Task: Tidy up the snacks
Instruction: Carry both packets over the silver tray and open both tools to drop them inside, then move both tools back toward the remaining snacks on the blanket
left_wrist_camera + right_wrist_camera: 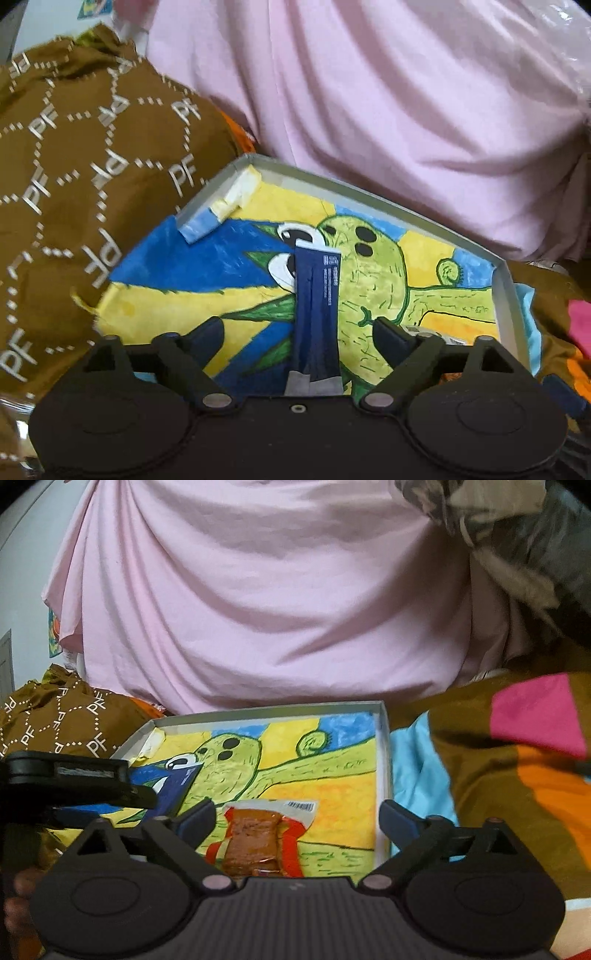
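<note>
A shallow box (369, 195) lined with a bright painted cactus drawing lies in front of both grippers. In the left wrist view a long dark blue snack packet (316, 314) lies flat on the drawing, between the spread fingers of my left gripper (299, 326); the pads stand clear of it. In the right wrist view a red and white wrapper with a brown bar (255, 834) lies on the box floor (332, 786) between the wide fingers of my right gripper (297, 806), untouched. The blue packet (177, 786) shows there too, beside one of the left gripper's fingers (92, 779).
A brown cloth printed with "PF" (74, 166) is heaped left of the box. A big pink cloth (369, 92) rises behind it. At the right lie light blue fabric (413, 760) and a brown cloth with pink and orange patches (517, 757).
</note>
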Available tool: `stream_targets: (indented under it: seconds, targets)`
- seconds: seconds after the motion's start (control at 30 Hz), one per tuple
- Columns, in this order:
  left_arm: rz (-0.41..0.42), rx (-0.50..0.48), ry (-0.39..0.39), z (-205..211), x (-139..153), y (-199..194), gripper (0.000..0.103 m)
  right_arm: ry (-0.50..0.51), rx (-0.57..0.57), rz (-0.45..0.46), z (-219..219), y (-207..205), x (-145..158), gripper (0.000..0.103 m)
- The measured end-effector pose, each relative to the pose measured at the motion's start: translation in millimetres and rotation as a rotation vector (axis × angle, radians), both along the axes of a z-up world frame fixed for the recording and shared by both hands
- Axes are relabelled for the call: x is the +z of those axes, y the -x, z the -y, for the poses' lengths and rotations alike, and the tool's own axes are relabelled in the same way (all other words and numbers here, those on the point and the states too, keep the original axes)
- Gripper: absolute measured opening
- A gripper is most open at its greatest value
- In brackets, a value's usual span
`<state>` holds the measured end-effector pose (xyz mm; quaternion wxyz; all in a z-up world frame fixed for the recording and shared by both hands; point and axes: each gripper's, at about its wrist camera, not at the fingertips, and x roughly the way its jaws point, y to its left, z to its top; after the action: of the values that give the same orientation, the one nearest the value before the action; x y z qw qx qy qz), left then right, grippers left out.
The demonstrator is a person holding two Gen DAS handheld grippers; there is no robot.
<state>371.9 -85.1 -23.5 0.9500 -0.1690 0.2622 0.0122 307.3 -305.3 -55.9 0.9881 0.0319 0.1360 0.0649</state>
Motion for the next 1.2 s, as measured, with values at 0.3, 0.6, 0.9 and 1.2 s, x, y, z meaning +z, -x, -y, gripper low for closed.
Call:
stream_targets:
  seconds: [0.3,0.6,0.9,1.2]
  targets:
    - [0.065,0.005,-0.063,-8.1,19.6,46.4,0.102,0.038,-0.024,0.078,-4.3,30.9,16.2,0.103]
    - [0.089,-0.02,-0.099,-14.5,26.3,103.8,0.102,0.072,-0.03,0.117,-4.8,83.2,33.5,0.103]
    - [0.052,-0.123,-0.188,-7.8,10.9,166.0,0.102,0.113,0.036,0.086,-10.7,135.8,36.7,0.103]
    - [0.008,-0.186,-0.231,-6.9,-9.5,213.5,0.102,0.269,0.193,0.046,-21.6,161.7,33.4,0.103]
